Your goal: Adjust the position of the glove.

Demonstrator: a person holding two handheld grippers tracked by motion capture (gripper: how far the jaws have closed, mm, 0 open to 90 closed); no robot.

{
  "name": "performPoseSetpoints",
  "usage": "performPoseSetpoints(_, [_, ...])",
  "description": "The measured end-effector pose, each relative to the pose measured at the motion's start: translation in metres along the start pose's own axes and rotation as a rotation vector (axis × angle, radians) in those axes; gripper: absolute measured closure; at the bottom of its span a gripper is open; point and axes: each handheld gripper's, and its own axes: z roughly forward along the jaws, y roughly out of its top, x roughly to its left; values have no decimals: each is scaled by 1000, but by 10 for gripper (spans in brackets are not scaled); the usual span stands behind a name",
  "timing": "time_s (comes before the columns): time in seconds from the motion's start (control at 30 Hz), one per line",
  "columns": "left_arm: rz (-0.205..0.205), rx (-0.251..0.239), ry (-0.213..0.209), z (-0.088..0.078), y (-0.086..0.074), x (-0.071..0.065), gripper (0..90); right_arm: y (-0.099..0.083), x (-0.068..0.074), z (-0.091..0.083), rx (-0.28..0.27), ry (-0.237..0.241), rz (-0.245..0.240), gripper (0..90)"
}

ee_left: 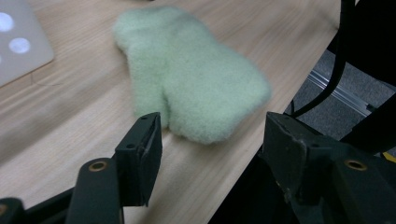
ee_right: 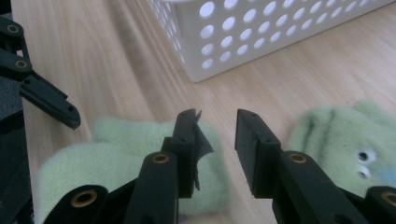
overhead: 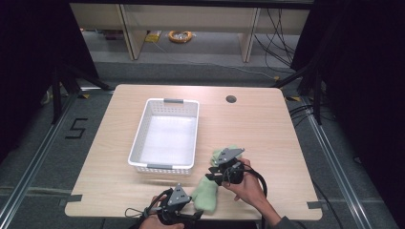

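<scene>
A fluffy pale green mitten [overhead: 205, 196] lies flat near the table's front edge. In the left gripper view the mitten [ee_left: 187, 70] lies just beyond my left gripper [ee_left: 215, 123], whose jaws stand open and apart from it. My left gripper [overhead: 193, 214] sits at the front edge, left of the mitten. A second green fluffy piece with toy eyes [ee_right: 345, 140] lies to the right of my right gripper [ee_right: 217, 116]. That gripper's jaws are open by a narrow gap showing bare wood, with the left jaw over the first mitten [ee_right: 116, 149]. In the high view my right gripper [overhead: 213, 174] hovers between the two pieces.
A white perforated basket [overhead: 138, 138] stands empty on the table's middle left, close behind the mittens; its wall [ee_right: 261, 42] is just beyond my right gripper. The table's front edge [overhead: 119, 212] runs right under my left hand. A round cable hole [overhead: 231, 99] is at the back.
</scene>
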Motion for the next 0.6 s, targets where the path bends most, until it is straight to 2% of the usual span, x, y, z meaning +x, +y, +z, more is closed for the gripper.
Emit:
performPoseSetpoints(0.03, [0, 0, 0, 0, 0, 0, 378, 0, 0, 0, 0, 0, 0, 698])
performPoseSetpoints(0.07, [10, -3, 5, 1, 0, 0, 378, 1, 0, 2, 11, 8, -1, 698])
performPoseSetpoints(0.1, [26, 1, 3, 1, 1, 0, 383, 1, -1, 6, -1, 13, -11, 698])
performPoseSetpoints(0.13, [32, 13, 13, 1, 2, 1, 396, 2, -2, 8, 24, 7, 7, 698])
performPoseSetpoints(0.2, [36, 14, 16, 1, 2, 1, 404, 2, -2, 9, 23, 8, 6, 698])
performPoseSetpoints(0.23, [25, 2, 21, 2, 2, 0, 420, 2, -2, 10, 32, 12, 14, 698])
performPoseSetpoints(0.27, [41, 11, 22, 2, 3, 1, 438, 2, -2, 13, 21, 25, 18, 698])
performPoseSetpoints(0.33, [39, 6, 25, 3, 4, 1, 462, 1, -3, 14, 30, 24, 18, 698])
performPoseSetpoints(0.37, [29, 2, 19, 5, 4, 0, 480, 2, -3, 15, 53, 29, 26, 698])
performPoseSetpoints(0.4, [47, 25, 29, 4, 5, 2, 501, 1, -3, 17, 44, 33, 19, 698])
performPoseSetpoints(0.43, [28, 18, 12, 7, 4, 1, 537, 1, -3, 22, 52, 44, 22, 698])
performPoseSetpoints(0.47, [28, 18, 12, 7, 4, 1, 557, 1, -3, 22, 52, 44, 22, 698])
performPoseSetpoints(0.5, [39, 31, 24, 7, 4, 2, 557, 0, -4, 22, 60, 45, 19, 699])
performPoseSetpoints(0.53, [54, 33, 14, 7, 4, 2, 582, 1, -4, 22, 79, 49, 23, 700])
performPoseSetpoints(0.57, [51, 31, 15, 8, 4, 2, 606, 0, -3, 22, 95, 55, 40, 704])
performPoseSetpoints(0.6, [33, 29, 13, 8, 4, 1, 647, 0, -5, 23, 93, 52, 36, 705])
